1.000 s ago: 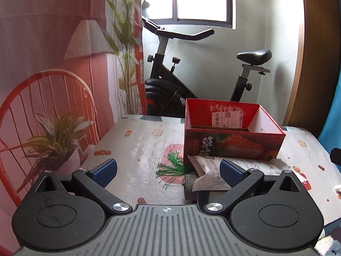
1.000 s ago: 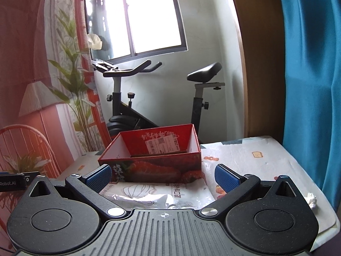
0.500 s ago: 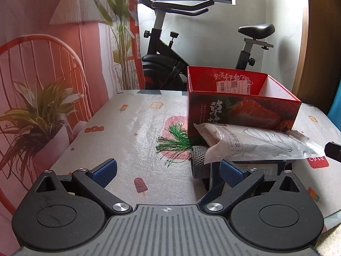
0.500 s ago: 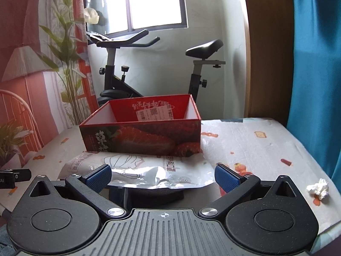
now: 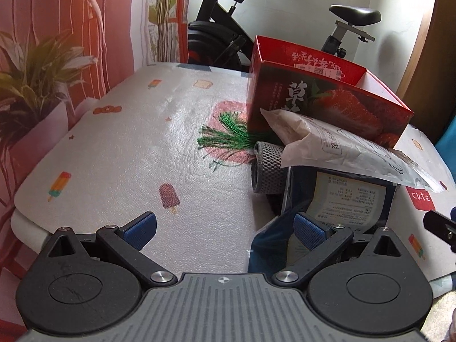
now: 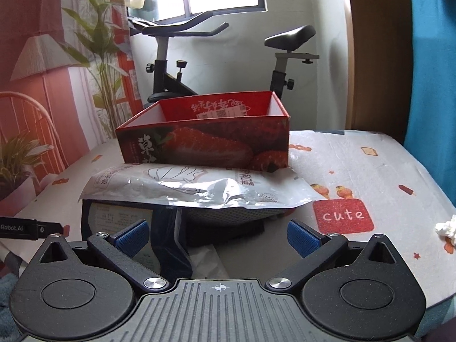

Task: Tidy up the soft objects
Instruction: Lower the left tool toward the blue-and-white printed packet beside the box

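A red strawberry box [image 5: 327,99] [image 6: 205,139], open at the top, stands on the table. Against its front leans a white plastic pouch [image 5: 342,145] [image 6: 199,191], lying over a dark blue packet [image 5: 350,196] [image 6: 122,222] and a grey mesh roll [image 5: 268,168]. A green tassel [image 5: 225,136] pokes out by the box's left corner. My left gripper [image 5: 225,228] hangs open over the near table, its right finger just before the blue packet. My right gripper [image 6: 218,235] is open, low in front of the pile, nothing between its fingers.
The table [image 5: 128,154] wears a white cloth printed with ice lollies and a red "cute" patch [image 6: 343,215]. A crumpled white tissue [image 6: 447,226] lies at the right edge. An exercise bike [image 6: 182,57] stands behind, a blue curtain [image 6: 433,57] to the right.
Both grippers have dropped and tilted down toward the table, closing in on the pile of packets before the box. Both stay open.
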Action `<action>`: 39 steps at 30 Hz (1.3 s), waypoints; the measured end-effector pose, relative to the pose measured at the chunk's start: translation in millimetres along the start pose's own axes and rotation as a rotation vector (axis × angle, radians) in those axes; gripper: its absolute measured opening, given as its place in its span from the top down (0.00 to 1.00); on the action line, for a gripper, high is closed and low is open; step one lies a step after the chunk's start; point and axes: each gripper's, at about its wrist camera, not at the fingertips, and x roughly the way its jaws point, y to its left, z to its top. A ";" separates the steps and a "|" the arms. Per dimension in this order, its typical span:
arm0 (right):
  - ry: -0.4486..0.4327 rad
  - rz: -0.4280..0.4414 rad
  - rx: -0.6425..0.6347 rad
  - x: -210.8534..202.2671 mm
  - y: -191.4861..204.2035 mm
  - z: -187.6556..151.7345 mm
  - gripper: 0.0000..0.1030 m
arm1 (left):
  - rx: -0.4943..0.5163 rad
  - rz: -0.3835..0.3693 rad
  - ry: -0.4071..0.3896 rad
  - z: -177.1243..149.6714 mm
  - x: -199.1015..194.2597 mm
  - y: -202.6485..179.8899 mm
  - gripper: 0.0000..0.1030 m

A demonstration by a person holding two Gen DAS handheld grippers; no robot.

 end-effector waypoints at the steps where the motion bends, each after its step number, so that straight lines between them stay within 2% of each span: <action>1: 0.009 0.014 -0.012 2.5 1.6 -2.1 0.00 | -0.010 -0.012 0.012 -0.8 3.5 1.0 0.00; 6: 0.092 0.067 -0.095 19.0 18.7 -13.3 0.10 | -0.007 -0.036 0.069 -7.5 25.3 -2.2 0.00; 11: 0.098 0.113 -0.194 33.4 34.1 -17.3 0.20 | 0.026 -0.068 0.103 -12.8 42.4 -11.2 0.00; 14: 0.117 0.111 -0.245 46.8 41.1 -23.1 0.31 | 0.039 -0.096 0.118 -16.5 51.5 -14.7 0.00; 16: 0.155 0.123 -0.235 58.0 41.1 -27.7 0.40 | 0.046 -0.105 0.130 -18.3 55.5 -15.6 0.00; 20: 0.175 0.133 -0.207 67.9 38.3 -32.5 0.46 | 0.032 -0.108 0.165 -21.7 65.4 -13.2 0.00; 24: 0.177 0.154 -0.201 69.9 36.5 -35.8 0.55 | 0.029 -0.104 0.158 -22.9 67.6 -12.4 0.00; 29: 0.162 0.157 -0.200 67.8 34.9 -34.5 0.58 | 0.095 -0.076 0.170 -24.6 68.8 -22.1 0.00; 39: 0.145 0.171 -0.202 63.3 34.0 -34.8 0.61 | 0.150 -0.037 0.193 -23.9 70.4 -34.2 0.00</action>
